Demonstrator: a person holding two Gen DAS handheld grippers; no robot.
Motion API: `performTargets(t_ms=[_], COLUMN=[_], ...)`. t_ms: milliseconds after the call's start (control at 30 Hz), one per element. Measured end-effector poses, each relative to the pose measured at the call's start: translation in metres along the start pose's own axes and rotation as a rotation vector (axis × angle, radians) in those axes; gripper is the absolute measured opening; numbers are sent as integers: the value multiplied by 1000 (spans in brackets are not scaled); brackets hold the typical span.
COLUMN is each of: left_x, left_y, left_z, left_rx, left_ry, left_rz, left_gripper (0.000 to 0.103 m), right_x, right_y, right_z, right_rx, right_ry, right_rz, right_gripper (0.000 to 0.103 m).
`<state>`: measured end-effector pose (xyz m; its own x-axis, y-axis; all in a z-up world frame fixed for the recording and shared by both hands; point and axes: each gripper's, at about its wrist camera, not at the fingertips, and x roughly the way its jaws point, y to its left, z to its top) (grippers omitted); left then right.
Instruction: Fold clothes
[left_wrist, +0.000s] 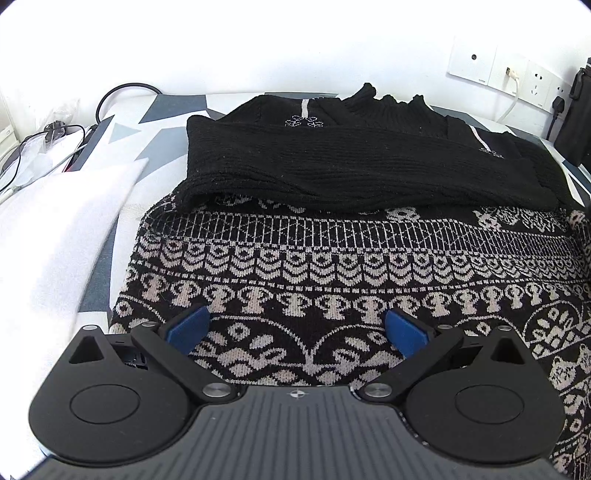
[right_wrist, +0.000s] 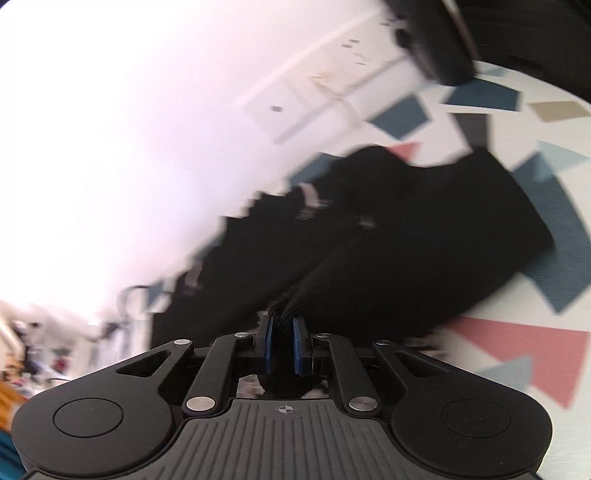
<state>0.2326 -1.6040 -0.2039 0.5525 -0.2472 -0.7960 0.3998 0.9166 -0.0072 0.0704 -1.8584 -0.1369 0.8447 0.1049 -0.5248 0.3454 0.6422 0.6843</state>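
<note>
A bed cover (left_wrist: 122, 133) printed with blue, grey and pink shapes fills the background of both views; in the right wrist view (right_wrist: 517, 343) it takes up the right side of the frame.

On it lies a black sweater (left_wrist: 332, 266) with a pale knitted pattern. In the left wrist view it spreads across the centre and lower right of the frame, its patterned body nearest the camera. A plain black sleeve (left_wrist: 314, 173) is folded across the upper part of it, running from left to right, and the ribbed collar (left_wrist: 384, 101) shows at the top centre.

In the right wrist view, which is blurred, the sweater (right_wrist: 295, 236) runs diagonally from lower left to upper right. Another black sleeve (right_wrist: 424, 240) stretches from the centre bottom towards the right of the frame.

A white cloth (left_wrist: 55, 229) lies at the left edge of the left wrist view, beside the sweater. A white wall (left_wrist: 295, 44) fills the top, with wall sockets (left_wrist: 517, 77) at the upper right and black cables (left_wrist: 122, 92) at the upper left.

The left gripper (left_wrist: 295, 328) sits at the bottom centre of its view, just above the patterned knit. Its blue pads (left_wrist: 188, 328) stand wide apart with nothing between them.

The right gripper (right_wrist: 283, 343) sits at the bottom centre of its view. Its blue pads (right_wrist: 269, 347) are nearly closed and pinch a bunch of black sleeve fabric.
</note>
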Motion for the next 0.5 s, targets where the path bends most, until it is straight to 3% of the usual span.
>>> performTargets(t_ms=[100,300,367,433,500], left_x=[0,-1,-1,-2,-3], left_y=[0,2,2,2,0], left_z=[-1,-3,-3,-3,-1], left_rx=[1,13,18,22,32], left_ry=[-2,-6,-6,-6,10], left_rz=[-1,-10,-13,-15,-12], left_gripper=[103,103,103,103,103], right_x=[10,41,42,39,30], right_y=[12,-4,-11,-16,-20], right_z=[-2,-18,-20,-20,-17], right_rx=[-9,33,47,49,70], right_ry=[47,177,195,191,168], right_rz=[60,-17,-49,-73,-84], right_gripper=[10,11,16,34,34])
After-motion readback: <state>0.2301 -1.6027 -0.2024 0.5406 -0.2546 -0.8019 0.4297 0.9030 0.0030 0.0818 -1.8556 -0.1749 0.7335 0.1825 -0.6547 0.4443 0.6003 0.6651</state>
